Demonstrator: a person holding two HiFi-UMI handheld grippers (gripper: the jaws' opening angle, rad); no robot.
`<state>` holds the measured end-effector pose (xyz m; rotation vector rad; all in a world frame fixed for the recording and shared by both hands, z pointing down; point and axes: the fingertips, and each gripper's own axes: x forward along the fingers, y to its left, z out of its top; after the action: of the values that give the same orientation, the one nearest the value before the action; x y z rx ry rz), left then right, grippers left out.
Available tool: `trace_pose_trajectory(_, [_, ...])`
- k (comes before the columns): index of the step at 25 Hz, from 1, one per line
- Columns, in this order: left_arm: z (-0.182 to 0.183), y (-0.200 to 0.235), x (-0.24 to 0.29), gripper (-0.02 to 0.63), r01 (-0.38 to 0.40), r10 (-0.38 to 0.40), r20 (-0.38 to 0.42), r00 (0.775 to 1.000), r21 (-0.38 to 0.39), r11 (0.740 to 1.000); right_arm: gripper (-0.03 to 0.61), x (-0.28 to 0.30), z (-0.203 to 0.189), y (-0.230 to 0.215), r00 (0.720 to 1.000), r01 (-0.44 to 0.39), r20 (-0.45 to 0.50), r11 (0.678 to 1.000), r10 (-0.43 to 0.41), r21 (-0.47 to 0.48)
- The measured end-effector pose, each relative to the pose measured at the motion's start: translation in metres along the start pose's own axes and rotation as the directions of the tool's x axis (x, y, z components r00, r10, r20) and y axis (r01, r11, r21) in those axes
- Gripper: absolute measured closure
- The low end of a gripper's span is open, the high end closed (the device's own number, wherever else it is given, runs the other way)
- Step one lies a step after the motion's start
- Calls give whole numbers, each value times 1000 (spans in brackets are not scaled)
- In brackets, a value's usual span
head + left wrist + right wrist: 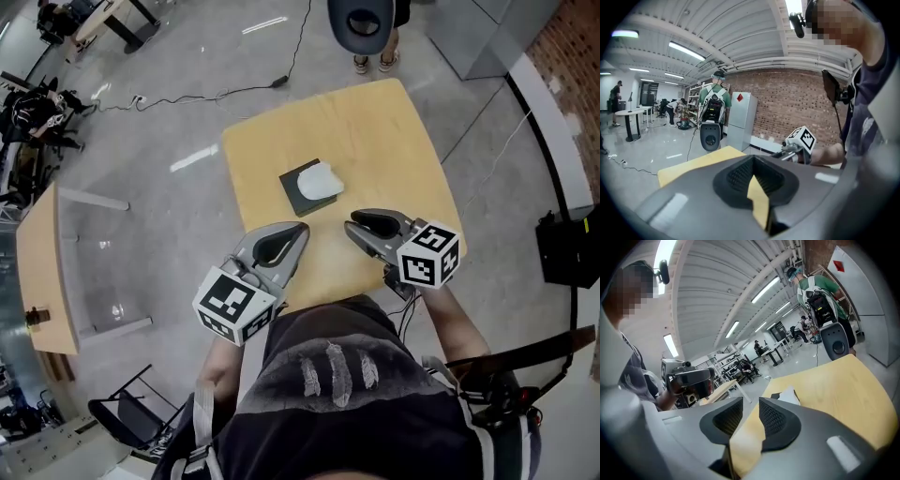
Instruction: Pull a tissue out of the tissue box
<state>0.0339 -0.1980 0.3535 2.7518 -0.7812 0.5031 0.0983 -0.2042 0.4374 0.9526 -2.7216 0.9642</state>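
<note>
Only a dark corner of the tissue box [776, 395] and a bit of white tissue [790, 395] peek out behind the right gripper [750, 405] in its own view. In the head view, the person [384, 42] past the table [394, 141] is cut off by the top edge.

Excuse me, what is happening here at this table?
A person holds a gripper in each hand over the near part of a wooden table. The left gripper is shut and the right gripper is open; both are empty. The tissue box sits mid-table, untouched, a white tissue sticking up.
</note>
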Motion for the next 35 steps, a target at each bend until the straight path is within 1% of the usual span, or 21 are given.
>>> trace_pose_trajectory(4, [-3,20,5,611,-29,29,-8,1000,-10,1000,382,10,10,-20,996,34,-77,999,-37,-41])
trace_pose_trajectory(9, [-17,46,1,611,-53,54,7,999,-52,997,348,37,15,-59,986,103,-123,993,-110,-62])
trace_pose_trajectory(14, [-23,69,-6,611,-79,81,14,997,-89,993,341,66,25,-92,974,140,-167,987,-152,-79])
trace_pose_trajectory(19, [-29,89,-15,611,-102,105,21,994,-124,987,339,96,25,-117,959,160,-225,984,-174,-78])
trace_pose_trajectory(25, [-38,109,-22,611,-118,125,32,992,-159,980,337,124,9,-129,932,171,-310,982,-188,-82])
trace_pose_trajectory(32, [-44,116,-27,611,-125,132,29,991,-180,976,334,135,-16,-139,904,180,-388,983,-180,-35])
trace_pose_trajectory(35, [-46,115,-27,611,-124,130,25,991,-181,976,333,136,-22,-142,898,182,-406,983,-171,-10])
